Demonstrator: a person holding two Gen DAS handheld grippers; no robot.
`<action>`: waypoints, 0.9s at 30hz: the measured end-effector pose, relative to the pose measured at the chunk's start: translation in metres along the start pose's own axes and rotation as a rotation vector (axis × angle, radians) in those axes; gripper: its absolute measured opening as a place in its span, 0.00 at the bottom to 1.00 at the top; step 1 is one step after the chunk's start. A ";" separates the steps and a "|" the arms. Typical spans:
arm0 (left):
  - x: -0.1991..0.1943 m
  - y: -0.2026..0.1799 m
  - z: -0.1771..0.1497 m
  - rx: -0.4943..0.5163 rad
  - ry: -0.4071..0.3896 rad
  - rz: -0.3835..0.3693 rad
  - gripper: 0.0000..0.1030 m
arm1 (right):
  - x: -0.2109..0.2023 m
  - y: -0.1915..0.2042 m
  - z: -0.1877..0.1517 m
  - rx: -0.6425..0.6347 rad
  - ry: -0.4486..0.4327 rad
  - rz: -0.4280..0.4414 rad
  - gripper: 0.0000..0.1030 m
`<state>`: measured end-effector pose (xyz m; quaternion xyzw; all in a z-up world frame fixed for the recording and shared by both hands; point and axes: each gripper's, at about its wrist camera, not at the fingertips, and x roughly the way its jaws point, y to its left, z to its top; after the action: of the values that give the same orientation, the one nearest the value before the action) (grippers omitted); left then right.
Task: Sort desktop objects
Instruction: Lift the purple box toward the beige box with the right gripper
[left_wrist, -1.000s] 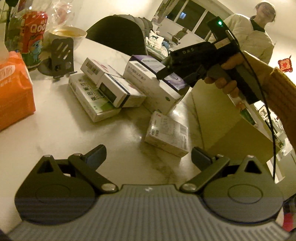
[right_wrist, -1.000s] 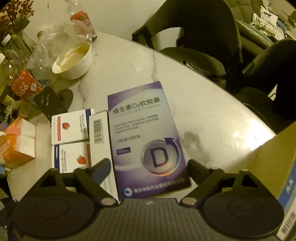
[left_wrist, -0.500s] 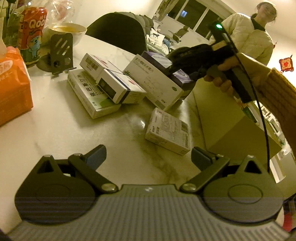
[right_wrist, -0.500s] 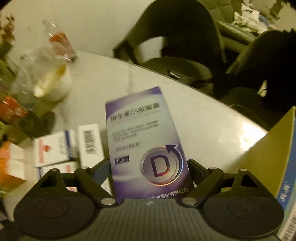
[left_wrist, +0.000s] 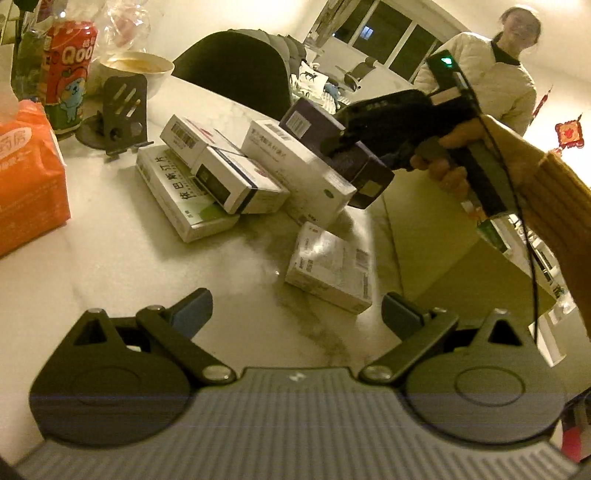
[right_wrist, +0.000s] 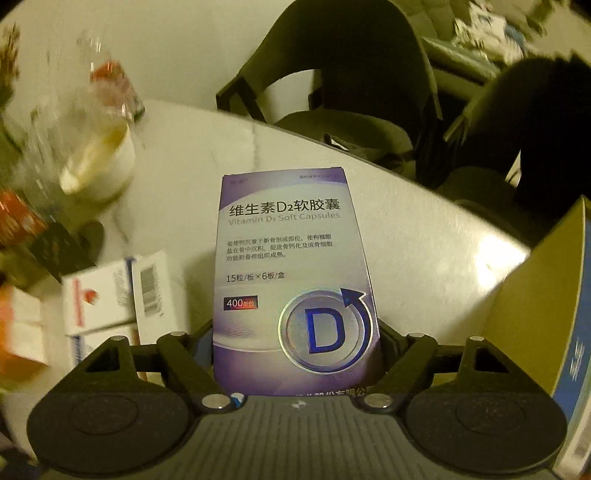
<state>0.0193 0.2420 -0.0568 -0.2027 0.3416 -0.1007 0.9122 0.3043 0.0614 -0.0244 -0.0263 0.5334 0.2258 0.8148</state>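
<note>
While I sort: my right tongs (right_wrist: 295, 354) grip the purple vitamin D2 carton (right_wrist: 293, 266), lifted.
Left tongs (left_wrist: 297, 308): open, empty.
Left: white cartons (left_wrist: 236, 177) on marble counter (left_wrist: 110, 266).

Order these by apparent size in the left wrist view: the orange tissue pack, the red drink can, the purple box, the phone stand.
1. orange tissue pack, though nearness to the camera inflates it
2. red drink can
3. purple box, partly hidden by the right tongs, and phone stand: too close to rank

Left of the right gripper (right_wrist: 295, 339), the bowl (right_wrist: 99, 162) and small boxes (right_wrist: 114, 295) smear with blur; its fingertips hide behind the vitamin D2 box (right_wrist: 291, 277).
</note>
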 end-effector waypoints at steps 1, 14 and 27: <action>-0.001 -0.001 0.000 0.001 -0.003 -0.002 0.97 | -0.005 -0.002 -0.001 0.019 -0.008 0.017 0.80; -0.020 -0.015 -0.005 0.010 -0.043 -0.031 0.97 | -0.077 0.007 -0.035 0.081 -0.114 0.172 0.80; -0.027 -0.039 -0.018 0.064 -0.066 -0.079 0.97 | -0.124 0.027 -0.104 0.065 -0.158 0.273 0.81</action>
<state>-0.0150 0.2103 -0.0363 -0.1899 0.2998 -0.1407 0.9243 0.1636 0.0141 0.0457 0.0905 0.4731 0.3184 0.8165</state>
